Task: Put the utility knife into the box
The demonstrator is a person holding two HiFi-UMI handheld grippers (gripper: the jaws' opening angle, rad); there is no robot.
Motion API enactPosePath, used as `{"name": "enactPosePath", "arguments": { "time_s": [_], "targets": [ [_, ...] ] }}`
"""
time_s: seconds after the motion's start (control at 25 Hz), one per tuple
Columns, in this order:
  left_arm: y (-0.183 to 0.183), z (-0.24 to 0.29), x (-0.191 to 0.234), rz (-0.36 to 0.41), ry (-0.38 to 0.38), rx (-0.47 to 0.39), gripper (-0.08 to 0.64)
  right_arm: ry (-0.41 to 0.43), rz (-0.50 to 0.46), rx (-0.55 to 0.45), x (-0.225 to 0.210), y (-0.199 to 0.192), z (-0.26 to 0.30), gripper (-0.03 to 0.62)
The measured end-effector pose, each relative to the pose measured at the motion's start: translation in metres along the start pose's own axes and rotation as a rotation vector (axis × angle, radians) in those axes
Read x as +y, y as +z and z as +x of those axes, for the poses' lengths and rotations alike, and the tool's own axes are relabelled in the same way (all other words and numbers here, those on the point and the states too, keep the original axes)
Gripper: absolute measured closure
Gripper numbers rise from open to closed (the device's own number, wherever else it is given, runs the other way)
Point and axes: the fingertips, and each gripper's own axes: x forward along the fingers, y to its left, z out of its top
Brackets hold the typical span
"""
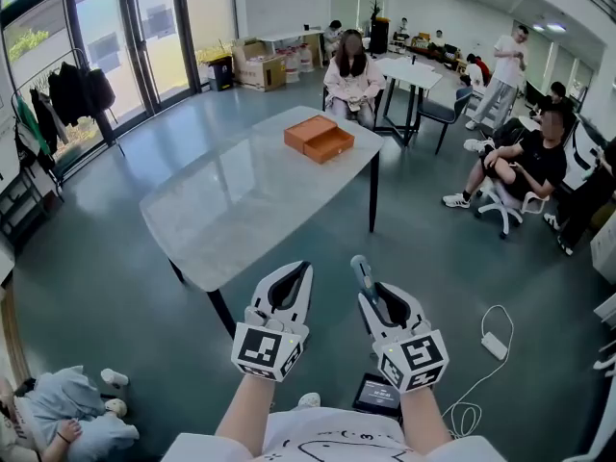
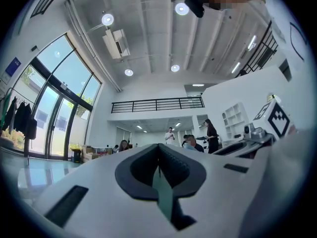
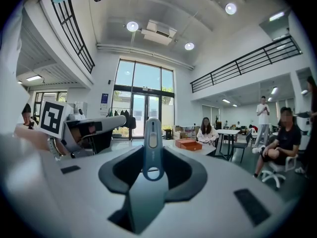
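Clamping utility knife (image 3: pixel 152 133), R tongs (image 3: pixel 152 155) — box (image 1: pixel 319 138) apart

The left tool (image 1: pixel 300 269) and right tool (image 1: pixel 373 289) are white with black insides and black-and-white square markers, the knife (image 3: pixel 152 148) slate blue, the box (image 1: pixel 319 139) orange, the desk (image 1: pixel 231 210) pale marbled grey on black legs, the floor (image 1: pixel 115 277) dark teal.

The right claw (image 3: pixel 152 158) hides the lower end of the utility knife (image 3: pixel 152 135) from us; we cannot make out inside the box (image 1: pixel 319 139).
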Motion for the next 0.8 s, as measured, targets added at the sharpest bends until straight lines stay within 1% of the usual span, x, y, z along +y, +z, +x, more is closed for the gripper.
{"name": "enactPosePath", "arguments": {
  "time_s": [0.2,0.52,0.8],
  "targets": [
    [-0.010,0.018,0.023,-0.019,-0.011,0.005,0.545,-0.013,-0.003,0.014,-0.007,0.000,0.028,0.460],
    [-0.028,0.050,0.041,-0.027,-0.030,0.025,0.545,-0.027,0.008,0.027,-0.031,-0.002,0.064,0.460],
    [-0.040,0.092,0.063,-0.032,-0.009,0.037,0.545,-0.002,0.019,0.025,-0.059,0.001,0.105,0.460]
  ]
}}
